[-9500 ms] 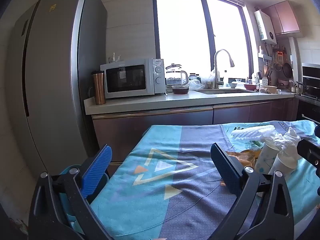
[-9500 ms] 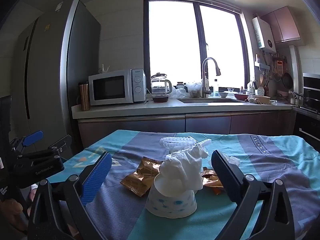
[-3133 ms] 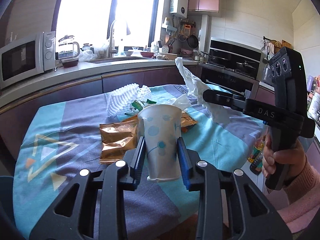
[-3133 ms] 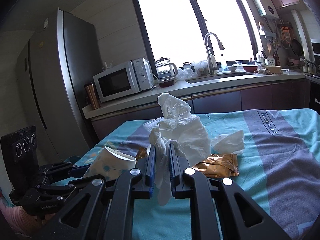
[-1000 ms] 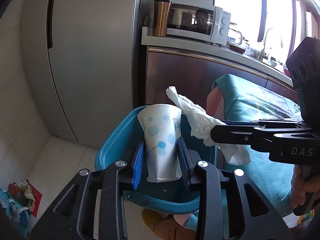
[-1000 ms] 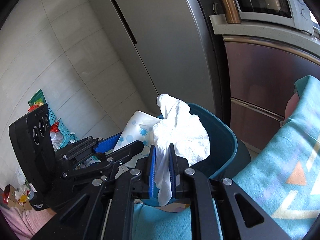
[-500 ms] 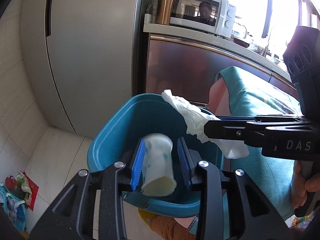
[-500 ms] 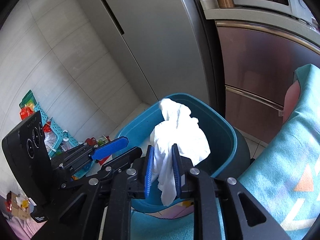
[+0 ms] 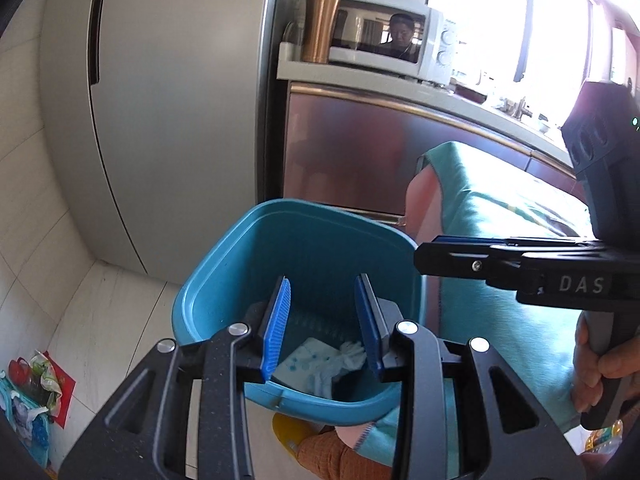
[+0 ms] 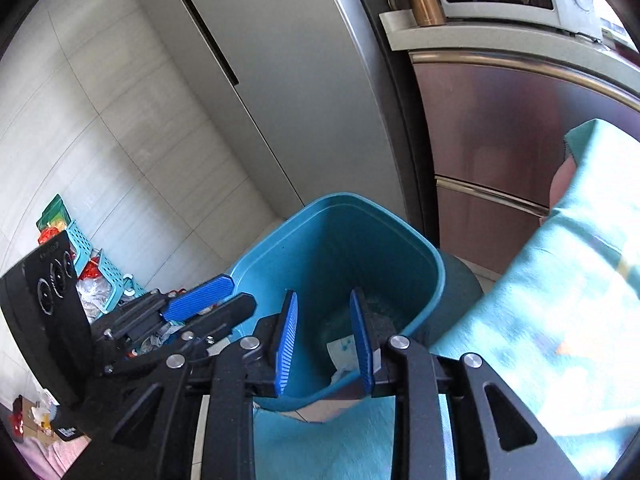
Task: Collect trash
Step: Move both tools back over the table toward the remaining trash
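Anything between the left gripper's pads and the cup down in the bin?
Nothing: in the left wrist view the left gripper hangs open over the blue bin, with only air down to the paper cup and tissue on its bottom.

- The bin (image 9: 224, 264) stands on the floor, between the fridge (image 9: 168, 112) and the cloth-covered table (image 9: 500, 232).
- A paper cup (image 9: 298, 364) and a tissue (image 9: 352, 354) lie side by side in the bin's bottom.
- Both grippers, left (image 9: 322, 326) and right (image 10: 324, 340), hang over the bin.
- A microwave (image 9: 384, 46) sits on the counter behind.
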Motion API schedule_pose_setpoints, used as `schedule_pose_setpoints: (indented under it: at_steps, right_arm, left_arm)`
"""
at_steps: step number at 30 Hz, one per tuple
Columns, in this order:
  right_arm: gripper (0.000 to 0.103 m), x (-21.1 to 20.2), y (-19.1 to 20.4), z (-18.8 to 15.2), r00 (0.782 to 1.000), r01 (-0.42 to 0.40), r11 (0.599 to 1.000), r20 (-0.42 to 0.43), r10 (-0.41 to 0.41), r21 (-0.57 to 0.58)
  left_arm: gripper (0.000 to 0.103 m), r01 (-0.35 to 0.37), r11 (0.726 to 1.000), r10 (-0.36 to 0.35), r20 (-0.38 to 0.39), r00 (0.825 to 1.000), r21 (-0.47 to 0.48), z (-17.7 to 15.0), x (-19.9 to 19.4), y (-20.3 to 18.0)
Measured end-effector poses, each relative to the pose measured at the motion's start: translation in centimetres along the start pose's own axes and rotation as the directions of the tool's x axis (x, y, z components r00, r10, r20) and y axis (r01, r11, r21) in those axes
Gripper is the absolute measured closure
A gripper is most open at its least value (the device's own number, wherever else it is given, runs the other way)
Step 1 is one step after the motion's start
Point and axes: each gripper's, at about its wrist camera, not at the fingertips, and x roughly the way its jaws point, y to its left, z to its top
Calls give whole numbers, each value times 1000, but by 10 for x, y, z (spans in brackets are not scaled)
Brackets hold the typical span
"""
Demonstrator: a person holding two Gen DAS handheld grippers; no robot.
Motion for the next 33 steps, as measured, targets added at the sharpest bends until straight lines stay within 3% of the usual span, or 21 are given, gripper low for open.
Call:
schedule_pose_setpoints:
  at_steps: [10, 14, 20, 27, 33]
  right_arm:
    - [72, -59, 1, -19, 993, 23, 999, 115, -18, -41]
    - [71, -94, -1, -30, 983, 59, 997, 176, -49, -56]
    - [66, -152, -8, -55, 953, 154, 987, 269, -138, -39]
    - [60, -214, -34, -92, 891, 281, 956, 347, -292, 82]
    - [54, -259, -58, -126, 809, 400, 896, 385, -444, 193]
  left_arm:
    - [53, 105, 992, -111, 90, 990, 74, 7, -43, -43]
    - [51, 178, 977, -191, 103, 976, 118, 9, -54, -72]
    - [50, 293, 934, -314, 76, 946, 206, 8, -60, -129]
    - [49, 420, 867, -435, -3, 900, 267, -2, -55, -198]
    - [48, 494, 814, -495, -81, 865, 307, -11, -44, -250]
